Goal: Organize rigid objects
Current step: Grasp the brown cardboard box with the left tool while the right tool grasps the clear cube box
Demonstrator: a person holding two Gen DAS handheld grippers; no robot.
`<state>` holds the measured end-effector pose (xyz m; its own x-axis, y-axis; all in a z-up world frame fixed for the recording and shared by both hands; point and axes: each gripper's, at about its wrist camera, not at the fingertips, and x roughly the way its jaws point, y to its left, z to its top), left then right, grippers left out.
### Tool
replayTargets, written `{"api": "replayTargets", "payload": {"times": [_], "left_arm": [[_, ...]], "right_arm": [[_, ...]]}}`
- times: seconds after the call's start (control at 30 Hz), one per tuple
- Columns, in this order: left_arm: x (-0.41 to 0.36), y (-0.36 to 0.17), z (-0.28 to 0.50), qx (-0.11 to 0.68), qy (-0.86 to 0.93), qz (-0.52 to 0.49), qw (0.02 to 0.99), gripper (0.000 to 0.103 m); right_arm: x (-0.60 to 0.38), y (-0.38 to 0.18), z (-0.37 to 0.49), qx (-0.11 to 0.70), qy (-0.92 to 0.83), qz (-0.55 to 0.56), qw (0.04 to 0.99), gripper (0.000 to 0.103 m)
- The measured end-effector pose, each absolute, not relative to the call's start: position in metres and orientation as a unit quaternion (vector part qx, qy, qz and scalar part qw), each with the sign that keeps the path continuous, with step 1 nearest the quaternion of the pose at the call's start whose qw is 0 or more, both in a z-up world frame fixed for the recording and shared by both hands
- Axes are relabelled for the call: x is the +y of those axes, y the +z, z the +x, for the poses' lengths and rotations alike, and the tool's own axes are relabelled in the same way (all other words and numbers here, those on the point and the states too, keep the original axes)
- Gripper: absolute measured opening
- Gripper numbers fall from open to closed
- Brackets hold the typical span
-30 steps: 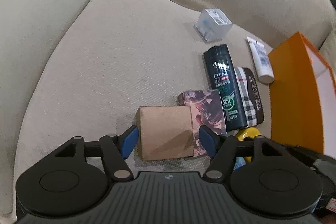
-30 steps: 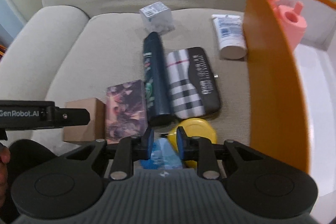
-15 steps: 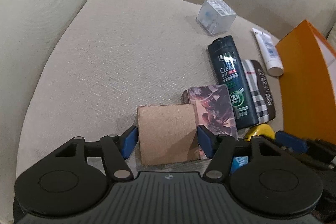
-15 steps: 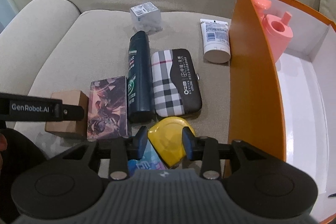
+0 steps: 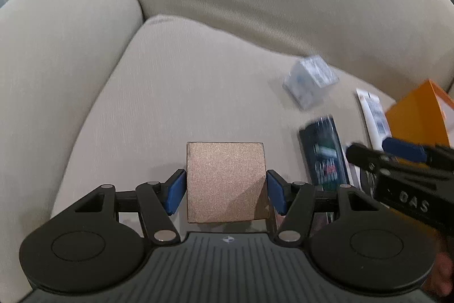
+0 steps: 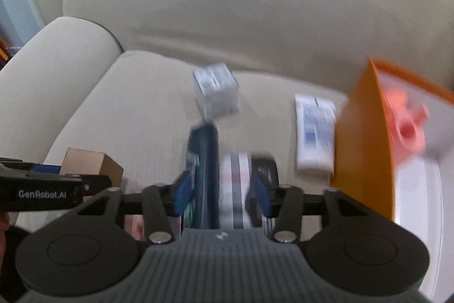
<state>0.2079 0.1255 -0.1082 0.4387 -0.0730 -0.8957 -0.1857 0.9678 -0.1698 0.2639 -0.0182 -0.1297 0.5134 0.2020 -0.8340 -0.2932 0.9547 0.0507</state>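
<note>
While the left gripper [image 5: 225, 190] brackets the brown box [image 5: 225, 182] at the seat cushion's [image 5: 170, 93] front edge, pads apparently touching its stiff, light side faces, the right gripper [image 6: 221, 193] hangs spread and empty.

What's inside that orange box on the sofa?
A pink plastic item lies against the white lining of the orange box. The box's near wall hides the rest of its floor.
</note>
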Motion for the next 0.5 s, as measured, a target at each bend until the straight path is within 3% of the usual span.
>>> {"api": "replayTargets", "payload": {"times": [0.07,0.17,0.5], "left_arm": [[0.126,-0.107,0.22,0.525,0.033,-0.122,0.841,0.069],[0.125,-0.107,0.234,0.522,0.03,-0.116,0.845,0.069],[0.123,-0.118,0.267,0.525,0.025,-0.109,0.844,0.069]], "right_arm": [[-0.011,-0.129,0.281,0.466,0.155,-0.062,0.869,0.061],[-0.003,-0.133,0.309,0.462,0.165,-0.077,0.868,0.07],[0.014,-0.159,0.371,0.486,0.193,-0.106,0.846,0.065]]}}
